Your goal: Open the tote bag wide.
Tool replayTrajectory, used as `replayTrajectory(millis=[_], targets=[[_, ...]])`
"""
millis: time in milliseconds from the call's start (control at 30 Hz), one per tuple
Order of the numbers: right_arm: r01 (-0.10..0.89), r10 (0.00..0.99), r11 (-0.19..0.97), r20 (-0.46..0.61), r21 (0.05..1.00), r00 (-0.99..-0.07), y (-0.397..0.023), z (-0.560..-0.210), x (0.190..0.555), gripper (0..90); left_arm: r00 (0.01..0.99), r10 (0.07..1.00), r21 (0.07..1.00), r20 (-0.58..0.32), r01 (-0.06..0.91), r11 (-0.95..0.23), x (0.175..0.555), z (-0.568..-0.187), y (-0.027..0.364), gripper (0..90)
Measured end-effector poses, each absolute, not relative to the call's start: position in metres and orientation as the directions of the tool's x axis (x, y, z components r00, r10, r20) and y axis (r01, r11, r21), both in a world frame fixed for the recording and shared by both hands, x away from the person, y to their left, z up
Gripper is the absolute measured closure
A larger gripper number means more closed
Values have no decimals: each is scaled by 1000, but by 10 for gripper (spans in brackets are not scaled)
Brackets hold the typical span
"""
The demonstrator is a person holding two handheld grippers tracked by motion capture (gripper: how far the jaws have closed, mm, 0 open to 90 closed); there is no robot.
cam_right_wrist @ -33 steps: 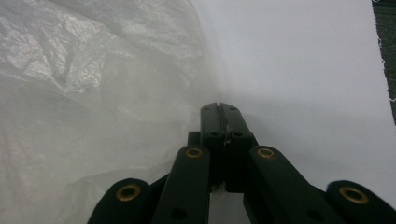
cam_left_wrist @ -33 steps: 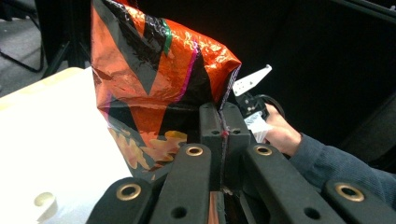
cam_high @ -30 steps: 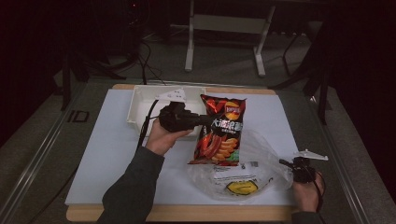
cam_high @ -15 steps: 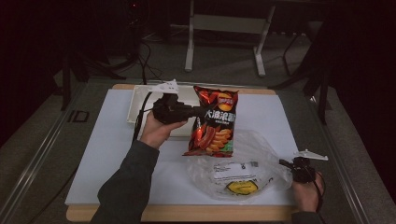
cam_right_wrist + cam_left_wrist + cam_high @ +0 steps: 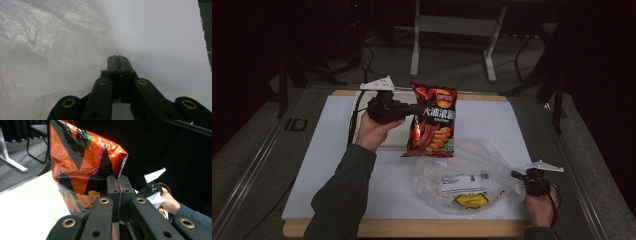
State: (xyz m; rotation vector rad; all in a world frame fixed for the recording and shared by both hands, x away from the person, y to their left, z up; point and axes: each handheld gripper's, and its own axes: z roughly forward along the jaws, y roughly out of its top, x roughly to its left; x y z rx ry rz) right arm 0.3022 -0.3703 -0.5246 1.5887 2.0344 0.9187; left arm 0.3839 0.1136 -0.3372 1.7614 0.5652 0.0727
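Observation:
A red-orange chip bag [image 5: 433, 122] hangs upright in the air over the middle of the table, lifted by its left edge. My left gripper [image 5: 413, 108] is shut on that edge; in the left gripper view the jaws [image 5: 117, 185] pinch the crinkled foil of the chip bag [image 5: 80, 162]. A clear plastic bag [image 5: 462, 175] with a printed label lies crumpled on the white mat at the front right. My right gripper [image 5: 518, 176] is shut on the plastic bag's right rim, low on the mat. In the right gripper view the jaws [image 5: 117, 59] meet beside the plastic film [image 5: 50, 50].
A white mat [image 5: 322, 165] covers the wooden tabletop. A shallow white tray [image 5: 398, 138] lies at the back left, under my left hand. A metal stand [image 5: 414, 45] and cables are on the floor beyond the table. The other hand's gripper [image 5: 153, 187] appears far off.
My left gripper has raised the chip bag and carried it left and away from the plastic bag, so it now hangs upright. The right gripper has stayed still.

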Motion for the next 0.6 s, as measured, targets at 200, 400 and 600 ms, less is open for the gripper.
replayTrajectory(millis=[200,400,600], targets=[[695,958,139,81,706,-275,-371,-525,302,892,870,428,933,-245,332,-141,389,-336,123,900],[693,958,140,79,707,-274,-370,-524,302,892,862,445,936,-244,330,-125,395,-336,130,900],[696,959,131,86,706,-268,-372,-525,301,892,851,467,935,-240,333,-125,401,-338,134,900]])
